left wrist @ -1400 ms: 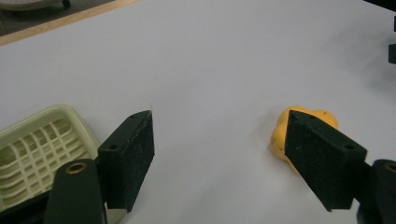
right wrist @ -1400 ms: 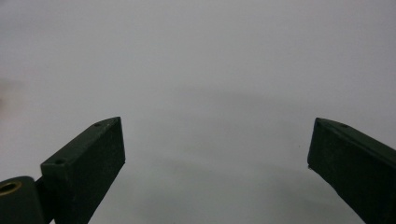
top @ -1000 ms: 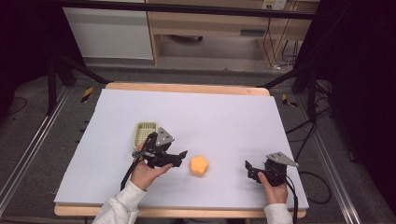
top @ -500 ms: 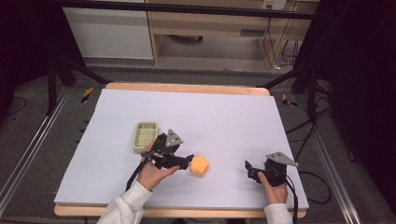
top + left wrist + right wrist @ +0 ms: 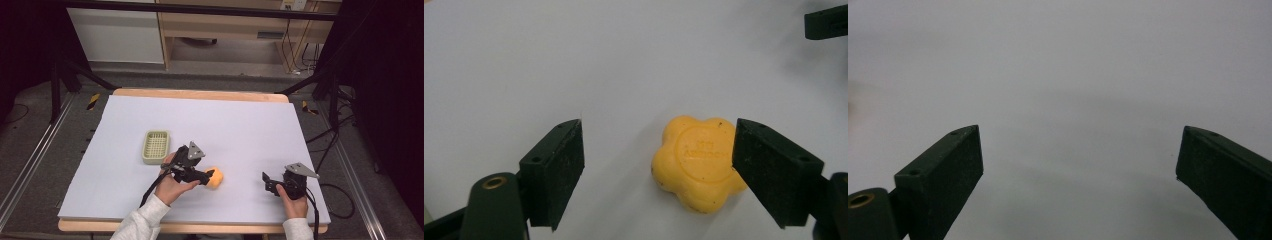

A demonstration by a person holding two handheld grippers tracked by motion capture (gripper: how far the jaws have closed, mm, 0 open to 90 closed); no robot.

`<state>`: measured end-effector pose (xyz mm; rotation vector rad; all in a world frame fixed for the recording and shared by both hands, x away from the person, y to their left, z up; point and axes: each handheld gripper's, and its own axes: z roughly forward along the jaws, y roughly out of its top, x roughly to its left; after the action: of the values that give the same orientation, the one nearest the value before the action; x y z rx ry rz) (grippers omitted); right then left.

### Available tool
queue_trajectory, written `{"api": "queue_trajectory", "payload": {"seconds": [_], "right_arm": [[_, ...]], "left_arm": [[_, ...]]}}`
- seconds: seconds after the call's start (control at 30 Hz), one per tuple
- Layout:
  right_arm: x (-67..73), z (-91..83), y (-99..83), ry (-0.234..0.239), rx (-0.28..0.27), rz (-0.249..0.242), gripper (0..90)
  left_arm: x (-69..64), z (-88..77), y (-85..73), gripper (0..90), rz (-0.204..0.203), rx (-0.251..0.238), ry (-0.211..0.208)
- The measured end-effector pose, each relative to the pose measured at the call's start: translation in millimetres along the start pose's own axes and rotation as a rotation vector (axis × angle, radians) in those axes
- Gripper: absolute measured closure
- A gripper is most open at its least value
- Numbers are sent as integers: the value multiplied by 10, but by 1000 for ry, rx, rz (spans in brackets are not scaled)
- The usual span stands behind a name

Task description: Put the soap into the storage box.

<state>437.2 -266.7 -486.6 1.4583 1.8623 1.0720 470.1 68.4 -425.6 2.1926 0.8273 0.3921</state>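
Basket (image 5: 156, 146): pale green, slatted, on the white table sheet (image 5: 240, 125), left of centre; it stands just to the far left of the left gripper, apart from it.
Left hand (image 5: 172, 184): comes in from the near edge in a pale sleeve and holds the left gripper.
Left gripper (image 5: 206, 177): low over the sheet, pointing right. Jaws spread wide, gripping nothing. In the left gripper view (image 5: 656, 167) the yellow piece lies between them, close against the right-hand jaw and well clear of the other; contact cannot be confirmed.
Yellow piece (image 5: 215, 178): flower-shaped, flat on the sheet near the table's middle, toward the near edge. Round stamped mark on its top face (image 5: 700, 161), lettering too faint to read.
Right gripper (image 5: 266, 181): held by the right hand (image 5: 291, 204) near the right near corner, well apart from the yellow piece. Jaws spread wide (image 5: 1080, 172) over bare sheet, holding nothing.
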Motion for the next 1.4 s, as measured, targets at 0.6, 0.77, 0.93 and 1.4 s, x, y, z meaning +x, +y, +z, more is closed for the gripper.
{"api": "queue_trajectory", "payload": {"seconds": [0.6,0.77,0.93,1.4], "right_arm": [[-2,0,2,5,9,11,56],[-3,1,3,9,10,10,57],[-3,1,3,8,10,11,56],[-3,5,3,5,12,13,50]], "left_arm": [[-79,169,-24,190,6,49,-24],[-109,193,-21,183,10,56,-30],[-147,237,-24,177,16,68,-35],[-216,379,-52,162,17,121,-50]]}}
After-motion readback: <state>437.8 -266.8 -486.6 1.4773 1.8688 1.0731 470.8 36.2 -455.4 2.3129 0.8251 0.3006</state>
